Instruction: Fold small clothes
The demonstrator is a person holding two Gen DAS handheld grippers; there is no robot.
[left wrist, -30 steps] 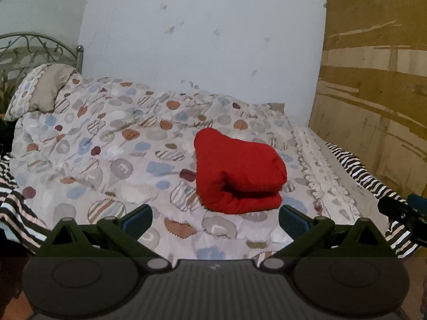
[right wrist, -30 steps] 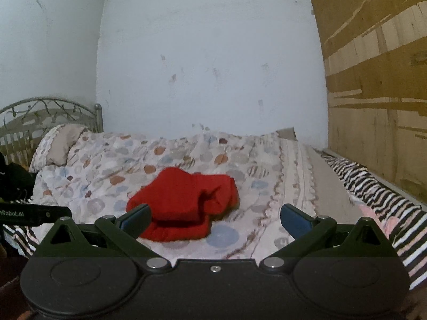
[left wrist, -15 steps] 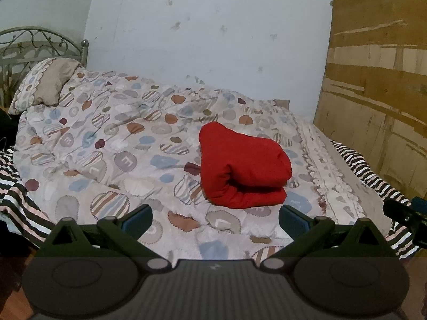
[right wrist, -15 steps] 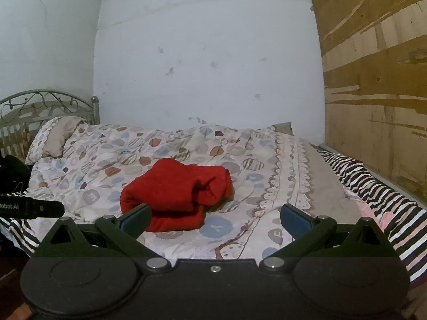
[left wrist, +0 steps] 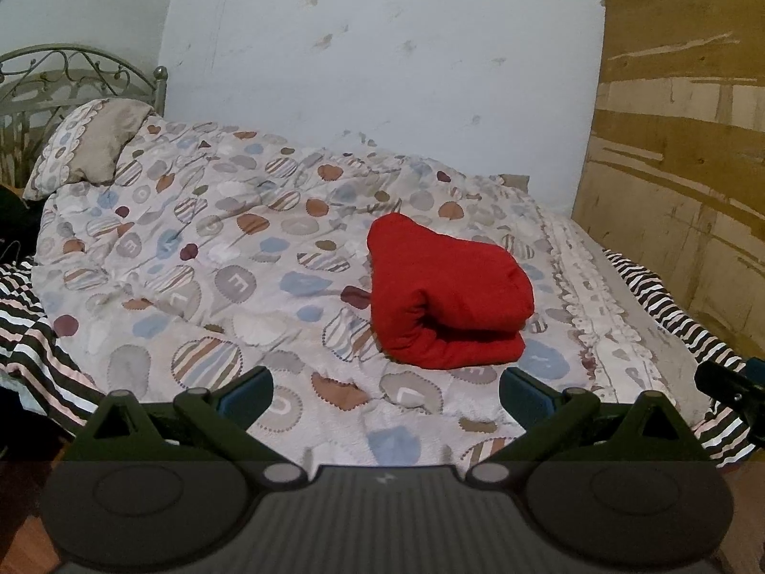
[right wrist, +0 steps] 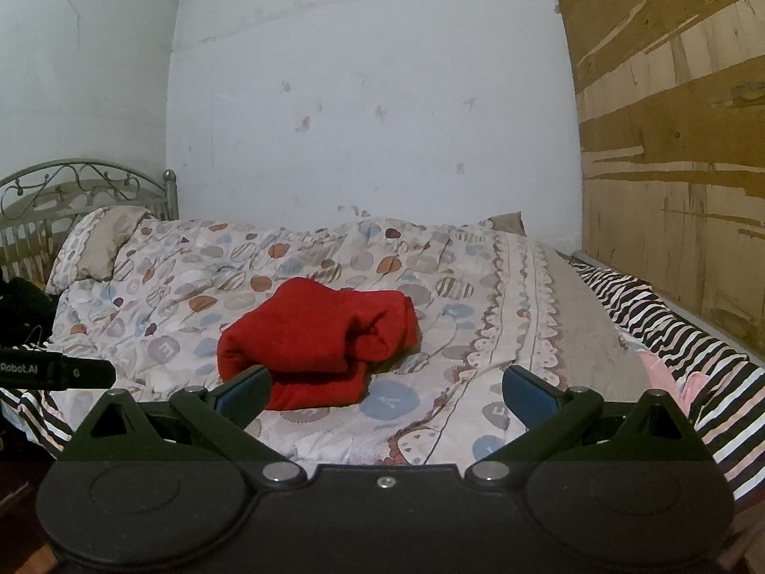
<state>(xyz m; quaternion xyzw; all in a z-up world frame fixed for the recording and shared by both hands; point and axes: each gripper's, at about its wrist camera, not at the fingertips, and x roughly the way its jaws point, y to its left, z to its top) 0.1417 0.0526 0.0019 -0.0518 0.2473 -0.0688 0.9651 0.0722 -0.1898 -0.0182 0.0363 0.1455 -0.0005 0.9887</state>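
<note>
Red garment (left wrist: 449, 292) lies folded in thick bundle on patterned quilt (left wrist: 229, 258), on bed. Pillow (left wrist: 95, 143) far behind garment, at metal headboard (left wrist: 71, 71). Striped sheet (right wrist: 669, 325) beyond quilt edge, on side away from pillow. Left gripper (left wrist: 385, 390) near garment, not touching, jaws wide apart, empty. Right gripper (right wrist: 382, 392) just before garment, jaws wide apart, holding nothing.
</note>
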